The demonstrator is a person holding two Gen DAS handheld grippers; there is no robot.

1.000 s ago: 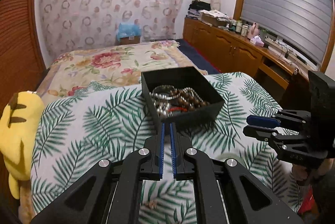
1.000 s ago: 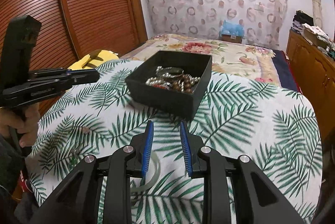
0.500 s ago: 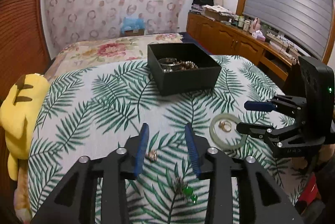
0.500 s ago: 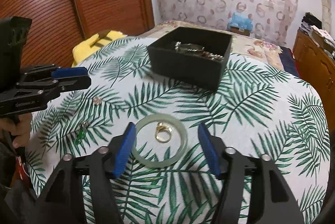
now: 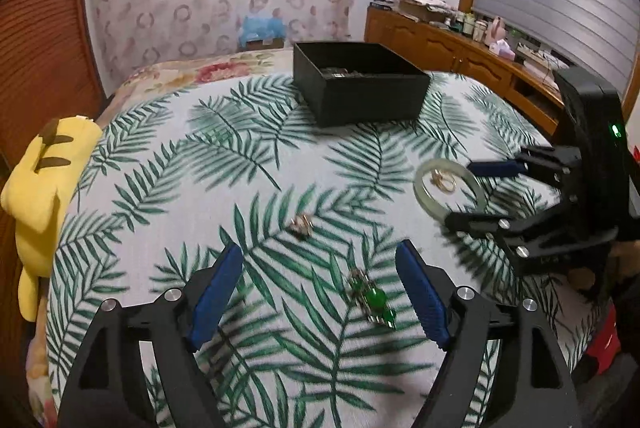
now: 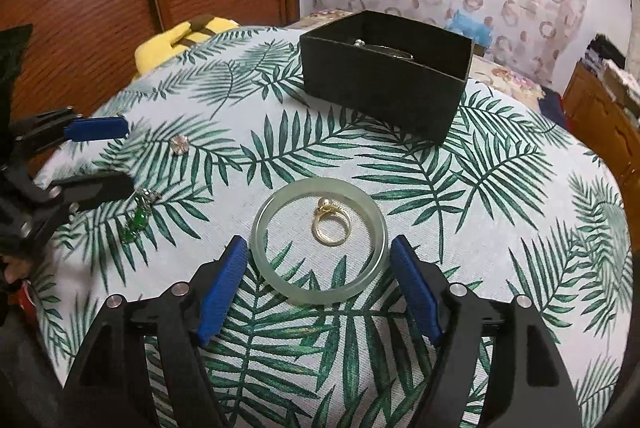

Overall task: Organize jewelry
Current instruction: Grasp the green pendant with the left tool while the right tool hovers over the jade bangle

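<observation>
**Both tools spread wide, nothing gripped**

Left tool (image 5: 320, 292): jaws have just been opening, now seen wide apart at lower centre of the left wrist view. Green-stone earring (image 5: 370, 298) is seen on the cloth between the blue pads, touched by neither. Small silver piece (image 5: 301, 225) lies just above it in frame, type not resolvable.

Right tool (image 6: 318, 288): jaws have also just been opening, now wide. Pale jade bangle (image 6: 320, 240) is framed at centre, its near rim between the pads; contact is not seen. Gold ring (image 6: 331, 226) lies inside the bangle.

Black box (image 6: 384, 72) is placed at upper centre, well apart from the loose pieces; metal jewelry is partly visible inside. All of it rests on a leaf-print tabletop (image 6: 500, 228). Yellow plush (image 5: 44, 188) is seen at the left edge of the left wrist view.
</observation>
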